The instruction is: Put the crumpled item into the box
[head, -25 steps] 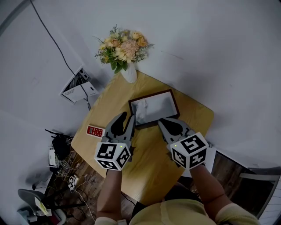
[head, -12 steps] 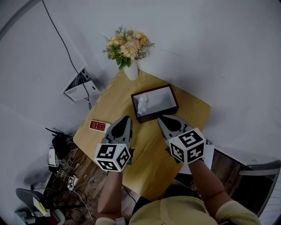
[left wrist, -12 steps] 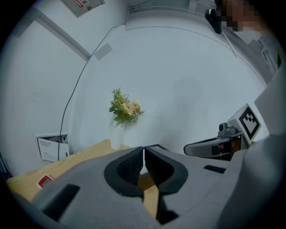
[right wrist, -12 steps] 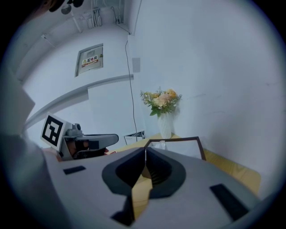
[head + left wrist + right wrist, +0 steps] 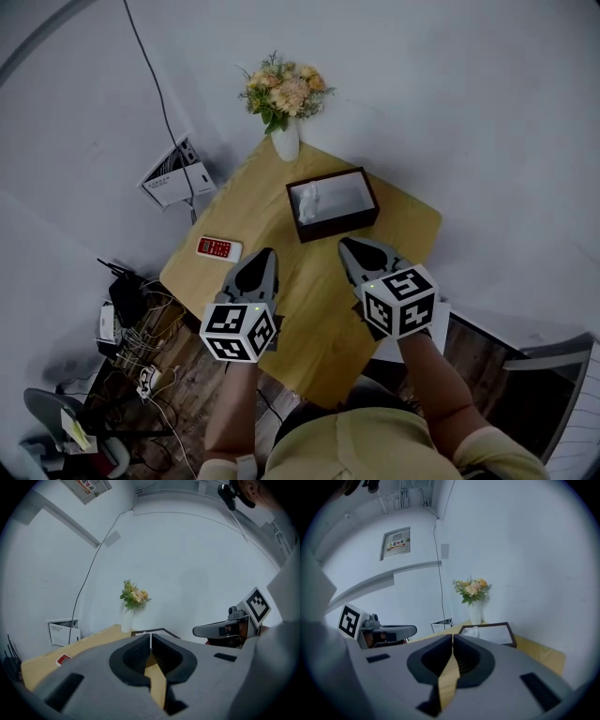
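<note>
The box (image 5: 339, 226) apparently holds crumpled item (image 5: 309, 199); left gripper (image 5: 266, 253), right gripper (image 5: 347, 244) closed

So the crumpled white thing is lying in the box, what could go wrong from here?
The crumpled item seems to reach the rim of the box, so it might unfold and spill out. The vase stands at a corner of the table; a careless swing of the left gripper could topple it. The right gripper could nudge the box.
</note>
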### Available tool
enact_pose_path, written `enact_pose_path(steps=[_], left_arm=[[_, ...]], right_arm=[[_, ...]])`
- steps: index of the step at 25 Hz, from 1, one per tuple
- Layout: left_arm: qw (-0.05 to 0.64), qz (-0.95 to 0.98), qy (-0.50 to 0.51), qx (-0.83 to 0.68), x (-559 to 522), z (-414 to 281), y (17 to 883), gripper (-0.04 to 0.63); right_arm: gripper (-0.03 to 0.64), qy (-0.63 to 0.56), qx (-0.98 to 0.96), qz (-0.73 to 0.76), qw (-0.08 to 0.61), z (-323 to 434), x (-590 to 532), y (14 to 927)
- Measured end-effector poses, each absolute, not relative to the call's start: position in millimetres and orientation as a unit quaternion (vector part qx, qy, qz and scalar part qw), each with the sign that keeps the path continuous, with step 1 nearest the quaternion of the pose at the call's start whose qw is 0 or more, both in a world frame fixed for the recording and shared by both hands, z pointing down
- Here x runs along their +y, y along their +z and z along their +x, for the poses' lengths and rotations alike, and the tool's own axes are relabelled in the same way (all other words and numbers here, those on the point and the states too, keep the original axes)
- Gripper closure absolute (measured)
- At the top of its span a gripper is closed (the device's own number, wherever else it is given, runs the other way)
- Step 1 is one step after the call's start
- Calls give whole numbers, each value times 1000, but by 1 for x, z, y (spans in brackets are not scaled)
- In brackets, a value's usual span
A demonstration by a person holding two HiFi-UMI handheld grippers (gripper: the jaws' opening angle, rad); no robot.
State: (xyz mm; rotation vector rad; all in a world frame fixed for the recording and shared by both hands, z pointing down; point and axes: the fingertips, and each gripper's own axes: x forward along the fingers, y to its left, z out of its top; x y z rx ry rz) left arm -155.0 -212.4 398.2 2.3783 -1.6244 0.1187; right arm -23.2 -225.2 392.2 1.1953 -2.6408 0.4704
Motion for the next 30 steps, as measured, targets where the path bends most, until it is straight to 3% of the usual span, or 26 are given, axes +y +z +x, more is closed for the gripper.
enact_pose_path(steps=[30], left_arm=[[143,792,21,-593,-119,-196,396,563]], right_arm=[[588,150,-883,438,76,-21,-151,378]])
